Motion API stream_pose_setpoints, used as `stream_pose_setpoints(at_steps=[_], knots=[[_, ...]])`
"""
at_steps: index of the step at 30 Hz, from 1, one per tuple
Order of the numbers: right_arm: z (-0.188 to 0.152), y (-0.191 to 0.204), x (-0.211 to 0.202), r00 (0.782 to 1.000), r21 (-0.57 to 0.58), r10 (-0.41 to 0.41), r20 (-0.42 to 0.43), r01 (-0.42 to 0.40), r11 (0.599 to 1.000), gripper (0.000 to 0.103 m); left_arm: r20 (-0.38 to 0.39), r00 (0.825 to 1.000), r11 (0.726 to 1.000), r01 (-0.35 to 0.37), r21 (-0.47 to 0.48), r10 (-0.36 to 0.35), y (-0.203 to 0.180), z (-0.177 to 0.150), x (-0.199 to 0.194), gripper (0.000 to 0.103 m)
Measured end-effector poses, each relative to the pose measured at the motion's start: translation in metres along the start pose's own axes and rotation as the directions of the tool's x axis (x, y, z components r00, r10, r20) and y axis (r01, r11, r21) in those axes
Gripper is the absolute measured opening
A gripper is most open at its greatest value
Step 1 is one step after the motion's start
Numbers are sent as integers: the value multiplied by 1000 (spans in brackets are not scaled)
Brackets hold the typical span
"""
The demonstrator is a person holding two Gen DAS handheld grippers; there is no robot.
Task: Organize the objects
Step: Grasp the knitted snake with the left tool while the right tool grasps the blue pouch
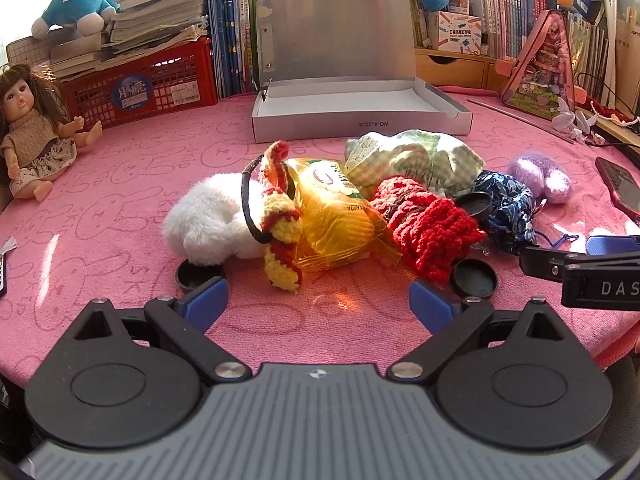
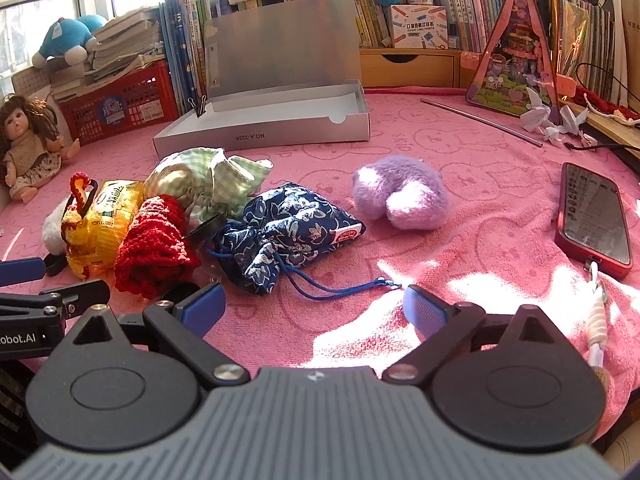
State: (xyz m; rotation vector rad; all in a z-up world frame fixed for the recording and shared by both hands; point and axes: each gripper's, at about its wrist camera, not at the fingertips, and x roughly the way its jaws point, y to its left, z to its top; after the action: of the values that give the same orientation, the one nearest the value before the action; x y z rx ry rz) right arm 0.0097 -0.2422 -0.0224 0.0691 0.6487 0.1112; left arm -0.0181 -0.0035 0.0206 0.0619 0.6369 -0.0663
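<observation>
From the left wrist: the left gripper (image 1: 318, 300) stands wide open and empty over the pink towel-covered table (image 1: 120, 208), short of the pile. My call: take one soft piece at a time, starting with the white fluffy plush (image 1: 208, 216) nearest the jaws, and carry it to the open silver cardboard box (image 1: 360, 124) behind the pile. The chunky red crocheted knit (image 1: 432, 228) sits in front of that box, bunched and floppy.

From the right wrist: the right gripper (image 2: 314, 306) also gapes, holding nothing. The navy floral drawstring pouch (image 2: 288, 232) lies in front of the box, slack, its cord trailing toward the jaws; pinch the cloth, not the cord. The lilac fuzzy plush (image 2: 400, 196) sits to the front-right of the box.
</observation>
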Motion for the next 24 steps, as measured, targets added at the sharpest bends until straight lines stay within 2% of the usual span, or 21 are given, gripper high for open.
stream_pose_setpoints(at_steps=[5,8,11,14,17,18,21,24], knots=[[8,2,1,1000,-29,-6,25,7,1000,98,36,998,999,48,-11,-47,-2,7,-7,80],[13,2,3,999,-38,-16,40,17,999,98,57,998,999,27,-24,-25,5,12,-9,73],[18,0,8,999,-44,-34,43,35,998,98,74,997,998,3,-65,2,18,19,-11,57],[22,0,13,998,-41,-39,44,40,998,96,87,996,995,-1,-101,10,31,27,-9,55],[23,1,15,998,-39,-36,48,38,999,95,111,993,995,-25,-96,35,34,33,-8,53],[23,1,16,998,-40,-34,47,36,999,93,118,992,995,-28,-93,39,35,35,-8,46],[25,5,18,998,-53,-27,50,29,998,92,115,993,994,-17,-106,29,38,38,-6,33],[27,10,21,999,-68,-21,48,25,997,92,97,995,995,20,-96,-10,37,35,-4,32]])
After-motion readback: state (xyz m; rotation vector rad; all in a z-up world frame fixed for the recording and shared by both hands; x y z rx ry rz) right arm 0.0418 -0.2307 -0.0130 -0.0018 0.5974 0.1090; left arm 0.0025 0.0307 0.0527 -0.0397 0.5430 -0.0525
